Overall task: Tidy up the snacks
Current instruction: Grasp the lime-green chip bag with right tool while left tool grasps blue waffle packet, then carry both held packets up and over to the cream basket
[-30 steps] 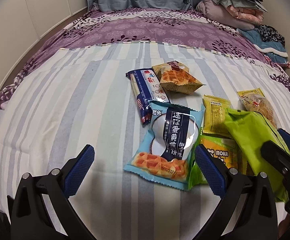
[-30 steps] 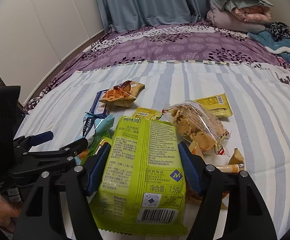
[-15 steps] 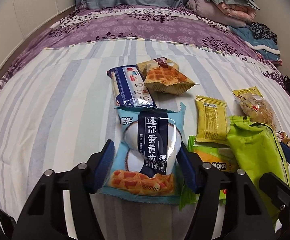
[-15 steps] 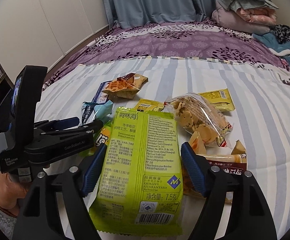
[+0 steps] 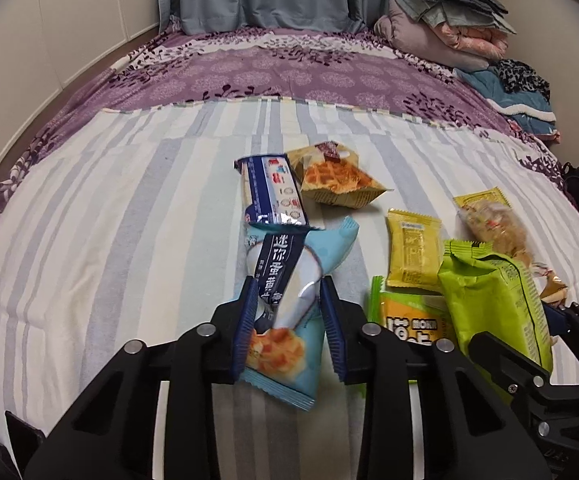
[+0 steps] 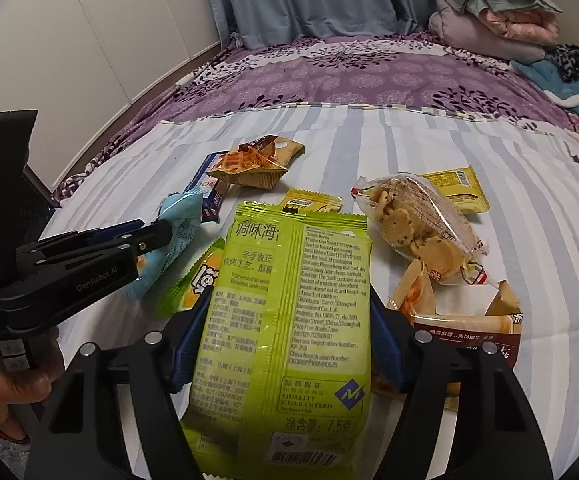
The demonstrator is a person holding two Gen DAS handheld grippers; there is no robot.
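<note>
My left gripper (image 5: 289,300) is shut on a light blue waffle-snack packet (image 5: 285,308) and squeezes its middle; it also shows in the right wrist view (image 6: 177,232). My right gripper (image 6: 285,316) is shut on a lime green seaweed packet (image 6: 289,320) and holds it upright; it shows at the right of the left wrist view (image 5: 493,304). On the striped sheet lie a dark blue biscuit pack (image 5: 273,192), a waffle packet (image 5: 337,180), a small yellow packet (image 5: 413,252), a green-orange MOKA packet (image 5: 409,320) and a clear cookie bag (image 6: 417,220).
A second yellow packet (image 6: 457,188) and a brown packet (image 6: 469,332) lie at the right. Folded quilts (image 5: 445,28) and a blue blanket (image 5: 517,92) sit at the far right of the bed. A purple floral cover (image 5: 289,72) lies beyond the striped sheet (image 5: 109,220).
My left gripper moved in over the light blue packet and closed on it, crumpling its middle. My right gripper kept hold of the green packet.
</note>
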